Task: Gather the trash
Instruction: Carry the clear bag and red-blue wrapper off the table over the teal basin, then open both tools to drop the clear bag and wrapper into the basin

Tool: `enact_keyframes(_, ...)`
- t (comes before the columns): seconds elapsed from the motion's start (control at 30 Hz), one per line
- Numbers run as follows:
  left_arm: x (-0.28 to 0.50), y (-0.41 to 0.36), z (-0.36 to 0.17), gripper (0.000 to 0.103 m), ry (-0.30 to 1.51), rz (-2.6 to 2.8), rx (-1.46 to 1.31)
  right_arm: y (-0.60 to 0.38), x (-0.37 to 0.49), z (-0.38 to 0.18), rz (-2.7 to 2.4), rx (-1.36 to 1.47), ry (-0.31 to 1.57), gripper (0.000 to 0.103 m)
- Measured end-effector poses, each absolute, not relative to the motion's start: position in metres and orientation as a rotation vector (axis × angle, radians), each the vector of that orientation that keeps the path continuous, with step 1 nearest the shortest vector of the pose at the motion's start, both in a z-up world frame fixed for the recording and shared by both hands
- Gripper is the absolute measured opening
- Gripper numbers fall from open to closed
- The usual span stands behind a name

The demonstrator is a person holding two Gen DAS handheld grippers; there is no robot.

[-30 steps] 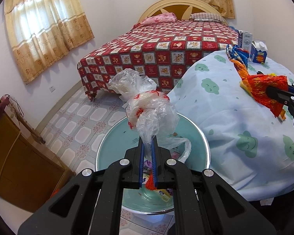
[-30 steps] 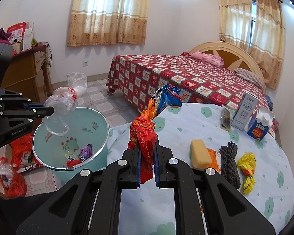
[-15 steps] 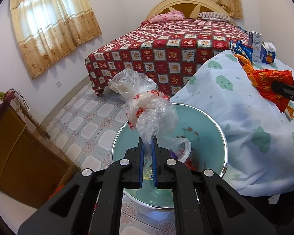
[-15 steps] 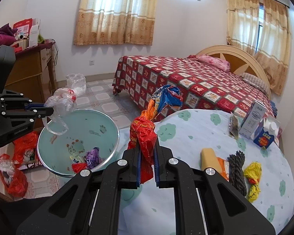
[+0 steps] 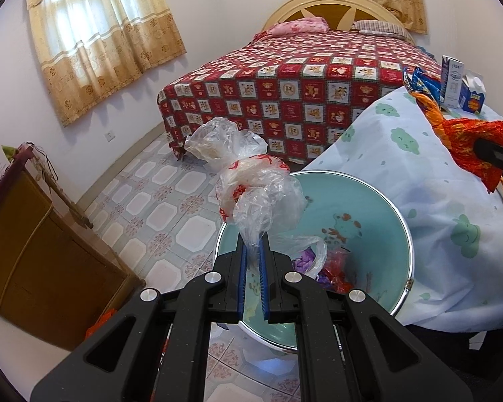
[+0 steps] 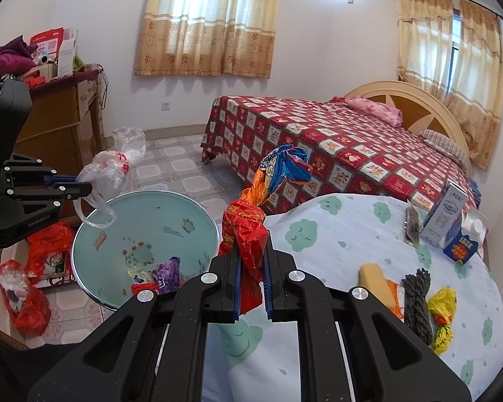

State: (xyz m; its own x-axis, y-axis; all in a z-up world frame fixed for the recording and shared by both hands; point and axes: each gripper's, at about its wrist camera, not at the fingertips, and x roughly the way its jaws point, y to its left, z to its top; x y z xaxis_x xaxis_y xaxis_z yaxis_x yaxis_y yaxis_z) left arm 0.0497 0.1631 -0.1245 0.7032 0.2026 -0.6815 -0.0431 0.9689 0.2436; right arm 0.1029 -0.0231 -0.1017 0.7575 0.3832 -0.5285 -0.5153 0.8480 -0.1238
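Trash in two claws: left claw [image 5: 253, 251] clamps one clear bag [image 5: 251, 181], right claw [image 6: 251, 261] one wrapper [image 6: 251, 231].

- Round table [image 6: 335, 221] under a pale cloth printed with green clouds, ahead and right of the right tongs.
- On it, right of those tongs: a yellow sponge [image 6: 374, 276], a dark cord bundle [image 6: 417, 298], a crumpled yellow wrapper [image 6: 442, 315].
- Farther right: a white carton [image 6: 447, 214], a blue carton [image 6: 464, 239].
- Tiled floor [image 5: 171, 201] left of the table bears a teal bin [image 6: 117, 221], a bed [image 6: 335, 144], red bags [image 6: 33, 311].
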Motion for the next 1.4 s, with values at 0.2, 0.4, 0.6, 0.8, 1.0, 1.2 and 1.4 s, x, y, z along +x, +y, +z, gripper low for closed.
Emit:
enact_keyframes(0.2, 0.05, 0.171, -0.124, 0.007, 0.78, 0.156, 0.209, -0.013, 0.104, -0.103, 0.515, -0.278, 0.516, 0.011)
enact_keyframes(0.4, 0.049, 0.176, -0.127, 0.007, 0.786, 0.165, 0.203, -0.006, 0.106, -0.104, 0.53, -0.287, 0.517, 0.011)
enact_keyframes(0.6, 0.05, 0.176, -0.128, 0.007, 0.786, 0.169, 0.196, 0.002, 0.11, -0.102, 0.54, -0.298, 0.517, 0.011)
enact_keyframes(0.8, 0.05, 0.176, -0.126, 0.007, 0.782, 0.165, 0.191, 0.013, 0.114, -0.102, 0.551, -0.309, 0.519, 0.011)
enact_keyframes(1.0, 0.05, 0.176, -0.127, 0.007, 0.781, 0.165, 0.192, 0.018, 0.112, -0.102, 0.563, -0.313, 0.514, 0.011)
enact_keyframes(1.2, 0.05, 0.177, -0.126, 0.007, 0.778, 0.162, 0.187, 0.019, 0.111, -0.101, 0.567, -0.316, 0.514, 0.011)
enact_keyframes(1.4, 0.05, 0.177, -0.126, 0.007, 0.779, 0.162, 0.189, 0.02, 0.11, -0.101, 0.567, -0.316, 0.515, 0.012)
